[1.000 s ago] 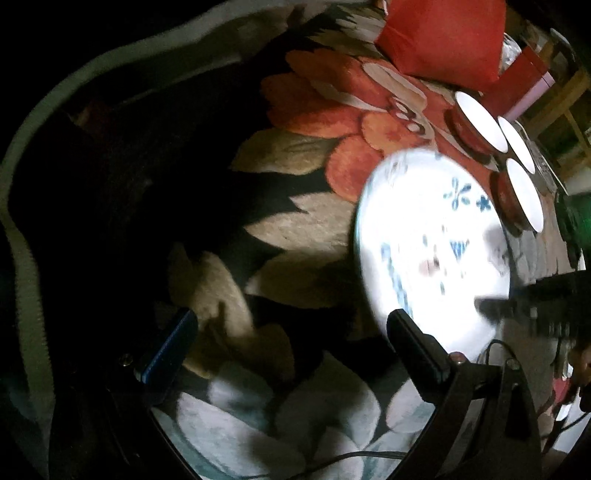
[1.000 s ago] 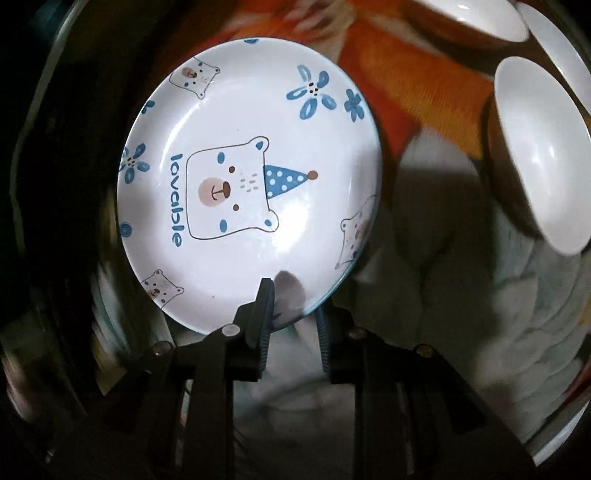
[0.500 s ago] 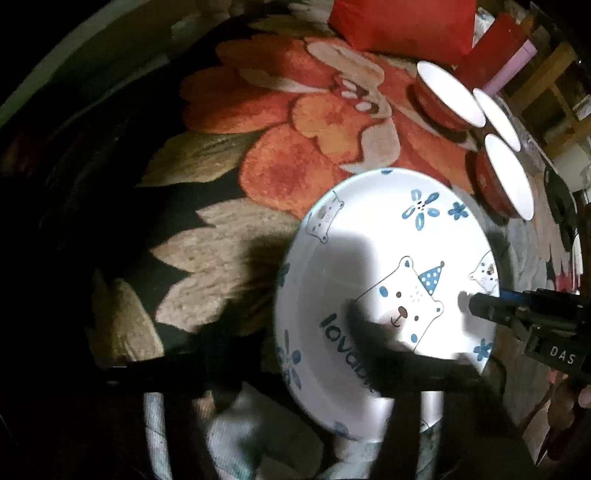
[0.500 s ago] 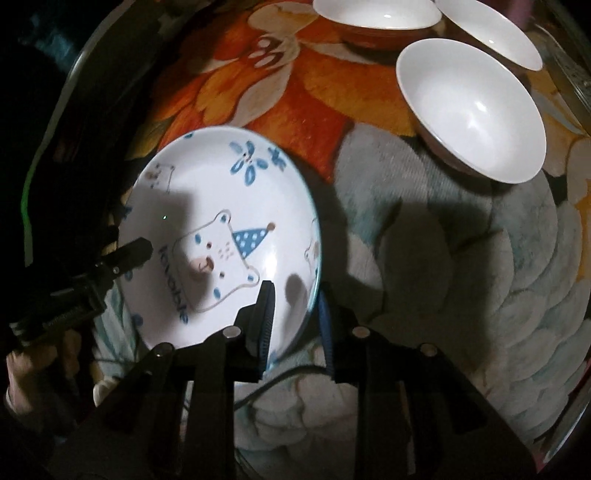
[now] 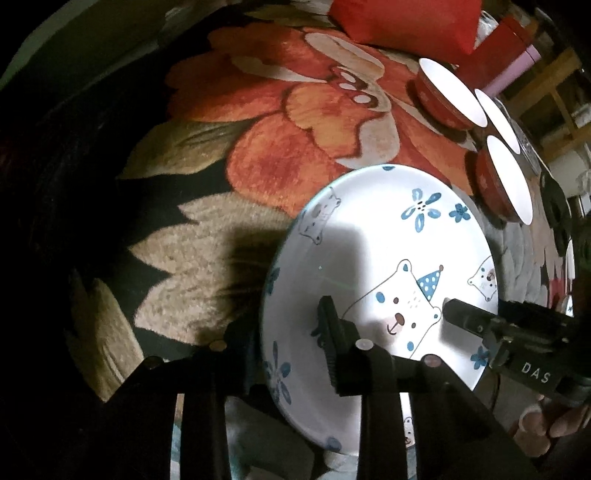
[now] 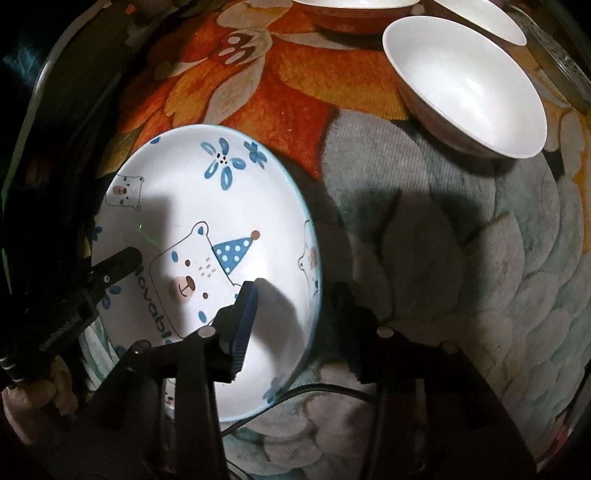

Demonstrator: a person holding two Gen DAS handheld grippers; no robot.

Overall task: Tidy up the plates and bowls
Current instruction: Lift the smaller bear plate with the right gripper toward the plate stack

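Note:
A white plate with a blue bear print point(image 5: 373, 266) point(image 6: 207, 229) is held tilted just above the floral rug, over another bear plate whose edge shows beneath it. My left gripper point(image 5: 288, 332) straddles its left rim, one finger point(image 5: 332, 332) inside and one outside, closed on it. My right gripper point(image 6: 295, 306) straddles the right rim with its jaws spread and a gap to the rim. The right gripper also shows in the left wrist view point(image 5: 476, 321). Three red bowls with white insides point(image 5: 502, 177) point(image 6: 465, 85) stand beyond the plate.
The floral rug point(image 5: 295, 122) point(image 6: 443, 240) covers the surface. A red cushion point(image 5: 402, 22) and a red box point(image 5: 491, 48) lie at the far edge. A cable point(image 6: 314, 391) runs under the plate. A glass lid point(image 6: 561, 62) sits at far right.
The right gripper carried the plate down toward the rug, then opened its jaws on the rim. The left gripper moved in and closed on the plate's left rim.

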